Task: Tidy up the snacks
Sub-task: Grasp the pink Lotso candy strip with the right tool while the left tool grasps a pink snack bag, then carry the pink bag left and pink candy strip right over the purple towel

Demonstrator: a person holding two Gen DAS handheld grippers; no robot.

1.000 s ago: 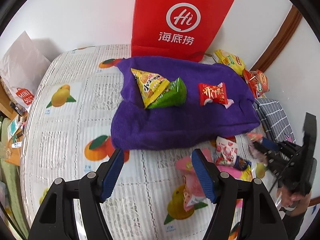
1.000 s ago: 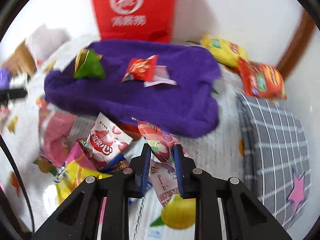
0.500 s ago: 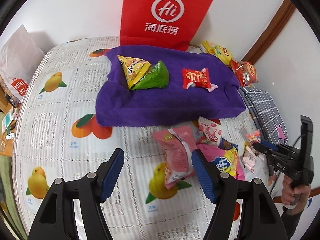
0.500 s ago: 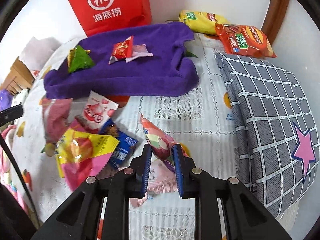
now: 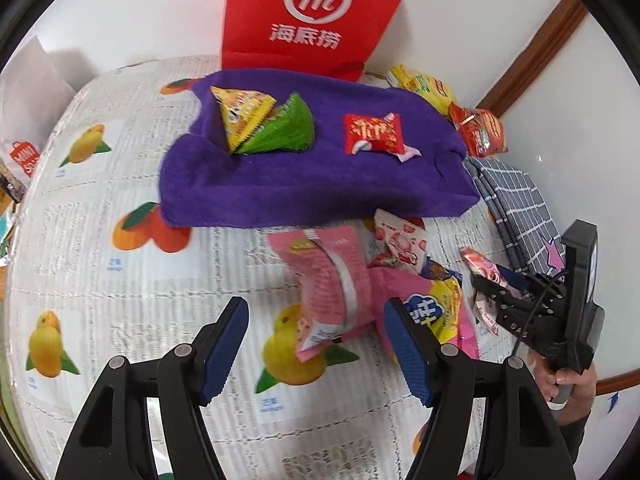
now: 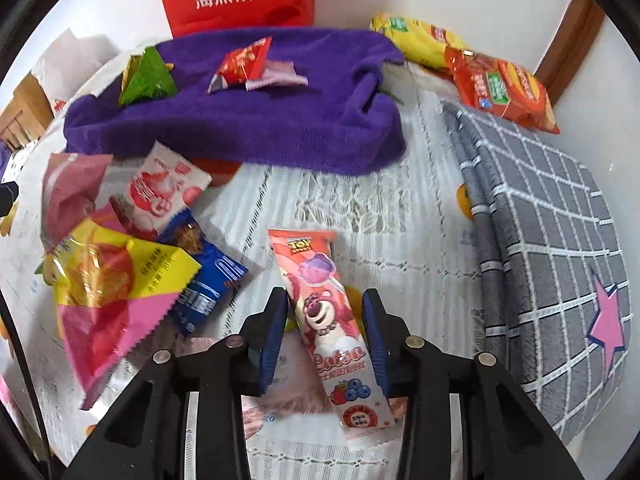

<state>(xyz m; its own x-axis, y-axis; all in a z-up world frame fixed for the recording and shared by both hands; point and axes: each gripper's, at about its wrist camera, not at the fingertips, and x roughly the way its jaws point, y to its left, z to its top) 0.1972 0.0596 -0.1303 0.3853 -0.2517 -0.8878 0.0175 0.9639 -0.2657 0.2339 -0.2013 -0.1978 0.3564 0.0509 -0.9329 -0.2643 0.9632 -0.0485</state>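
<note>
My right gripper (image 6: 326, 308) is open, its jaws apart on either side of a pink Toy Story bear packet (image 6: 326, 312) that lies flat between them on the tablecloth. In the left wrist view the right gripper (image 5: 486, 280) is at the right edge beside that packet (image 5: 480, 264). My left gripper (image 5: 316, 324) is open and empty, low over the table, with a pink pouch (image 5: 330, 276) just beyond its fingertips. A purple towel (image 5: 312, 168) holds a yellow and a green triangle pack (image 5: 264, 124) and a red candy pack (image 5: 374, 134).
A snack pile lies left of my right gripper: yellow-pink bag (image 6: 112, 280), blue packet (image 6: 208, 280), white strawberry packet (image 6: 160, 192). A red bag (image 5: 316, 12) stands at the wall. Yellow (image 6: 416, 36) and orange chip bags (image 6: 500, 84) lie far right. A grey checked cushion (image 6: 552, 248) borders the right.
My right gripper has opened and the bear packet it was holding now lies flat between its jaws. The left gripper has moved slightly closer to the pink pouch.
</note>
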